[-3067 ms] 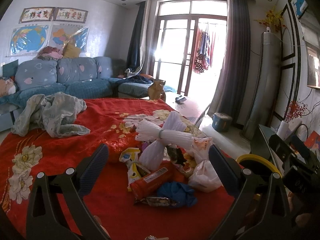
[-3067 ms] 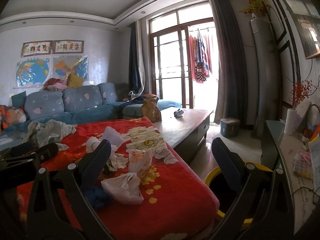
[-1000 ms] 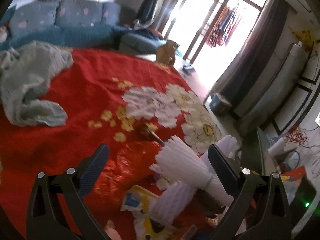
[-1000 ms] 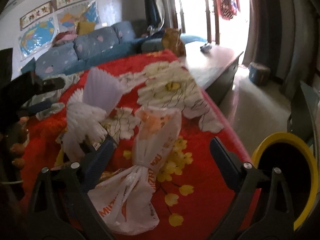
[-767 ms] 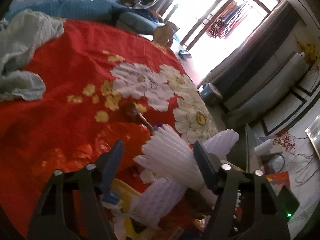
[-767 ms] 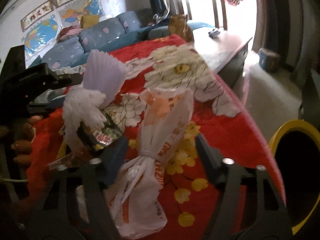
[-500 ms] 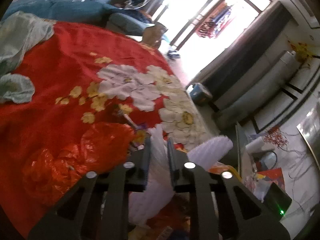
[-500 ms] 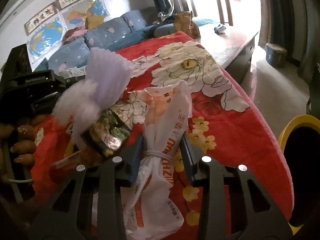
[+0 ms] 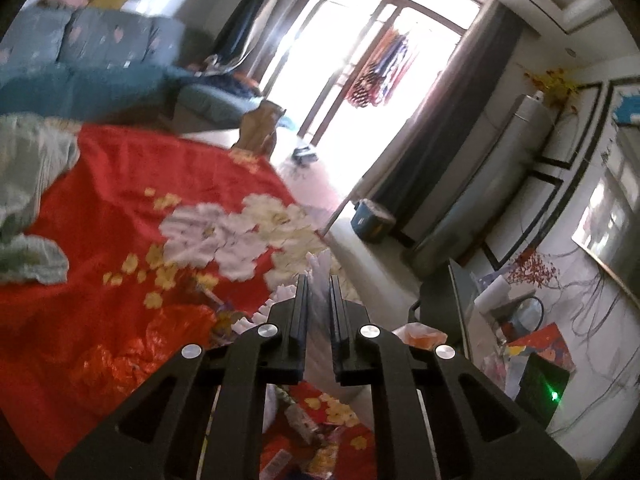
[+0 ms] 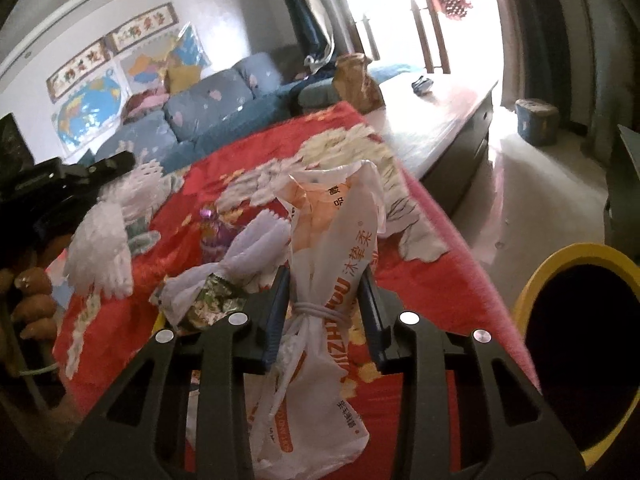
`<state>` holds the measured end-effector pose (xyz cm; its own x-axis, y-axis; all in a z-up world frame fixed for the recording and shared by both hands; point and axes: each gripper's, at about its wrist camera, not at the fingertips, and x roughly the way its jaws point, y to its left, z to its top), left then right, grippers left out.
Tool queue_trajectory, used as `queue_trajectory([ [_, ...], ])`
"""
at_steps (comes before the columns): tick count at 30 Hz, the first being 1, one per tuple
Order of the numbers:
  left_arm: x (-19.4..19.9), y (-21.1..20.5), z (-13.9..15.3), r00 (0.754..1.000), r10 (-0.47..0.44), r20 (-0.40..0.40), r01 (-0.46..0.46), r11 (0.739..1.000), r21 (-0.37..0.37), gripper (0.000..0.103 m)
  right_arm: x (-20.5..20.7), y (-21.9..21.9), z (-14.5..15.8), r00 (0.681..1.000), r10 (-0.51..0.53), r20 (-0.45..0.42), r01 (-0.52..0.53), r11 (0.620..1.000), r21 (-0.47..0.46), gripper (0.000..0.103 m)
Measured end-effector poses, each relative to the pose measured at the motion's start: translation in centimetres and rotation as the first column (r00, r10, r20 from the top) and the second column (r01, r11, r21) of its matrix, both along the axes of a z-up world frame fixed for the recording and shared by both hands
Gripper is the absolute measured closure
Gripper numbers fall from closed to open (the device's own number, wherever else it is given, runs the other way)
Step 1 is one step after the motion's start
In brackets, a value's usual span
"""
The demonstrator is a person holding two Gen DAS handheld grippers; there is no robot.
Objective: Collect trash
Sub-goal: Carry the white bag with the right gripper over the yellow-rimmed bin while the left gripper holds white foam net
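My left gripper (image 9: 318, 286) is shut on a white foam net (image 9: 320, 262) whose ribbed end sticks up between the pads. Loose wrappers (image 9: 304, 420) lie under it on the red flowered blanket (image 9: 120, 208). In the right wrist view, my right gripper (image 10: 325, 280) is shut on a white plastic bag (image 10: 340, 232), just above its string-tied neck. The left gripper (image 10: 120, 162) shows there at the far left, with the foam net (image 10: 100, 248) hanging from it. Another foam net with a foil wrapper (image 10: 240, 264) lies beside the bag. A yellow-rimmed bin (image 10: 532, 280) stands off the blanket's right edge.
A grey-green cloth (image 9: 28, 184) is bunched at the blanket's left. A blue sofa (image 10: 208, 108) lines the back. A wooden table (image 10: 440, 120) with a brown paper bag (image 10: 356, 80) stands beyond the blanket. A small blue pail (image 10: 536, 116) sits on the floor.
Both grippers went from wide open to shut: the left on the foam net, the right on the plastic bag. The left one has risen with the net, and the view has tilted.
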<state>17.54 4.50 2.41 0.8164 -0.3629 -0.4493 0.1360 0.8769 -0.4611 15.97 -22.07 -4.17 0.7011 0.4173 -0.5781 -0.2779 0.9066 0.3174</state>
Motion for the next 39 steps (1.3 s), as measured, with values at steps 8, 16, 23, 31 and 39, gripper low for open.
queue_trajectory([
  [8,-0.1,-4.9,1.0,0.998,-0.051,0.041,0.047,0.994,0.099,0.094,-0.1,-4.4,1.3,0.993,-0.113,0.033,0.112,0.994,0.017,0.076],
  [16,0.7,-10.4,-0.2,0.993,-0.112,0.033,0.104,0.979,0.175,0.094,-0.4,-9.2,1.4,0.971,-0.236,0.039,0.235,0.972,0.025,0.076],
  [23,1.1,-15.4,-1.2,0.984,-0.177,0.019,0.168,0.961,0.219,0.094,-1.0,-13.3,1.1,0.939,-0.340,0.044,0.340,0.940,0.009,0.076],
  [31,1.4,-20.9,-2.6,0.966,-0.260,-0.009,0.253,0.931,0.263,0.094,-1.3,-18.0,-0.2,0.900,-0.436,0.006,0.436,0.900,0.004,0.076],
  [39,1.6,-26.1,-4.3,0.942,-0.333,-0.044,0.330,0.892,0.309,0.094,-2.1,-21.6,-2.5,0.868,-0.494,-0.049,0.495,0.869,0.010,0.075],
])
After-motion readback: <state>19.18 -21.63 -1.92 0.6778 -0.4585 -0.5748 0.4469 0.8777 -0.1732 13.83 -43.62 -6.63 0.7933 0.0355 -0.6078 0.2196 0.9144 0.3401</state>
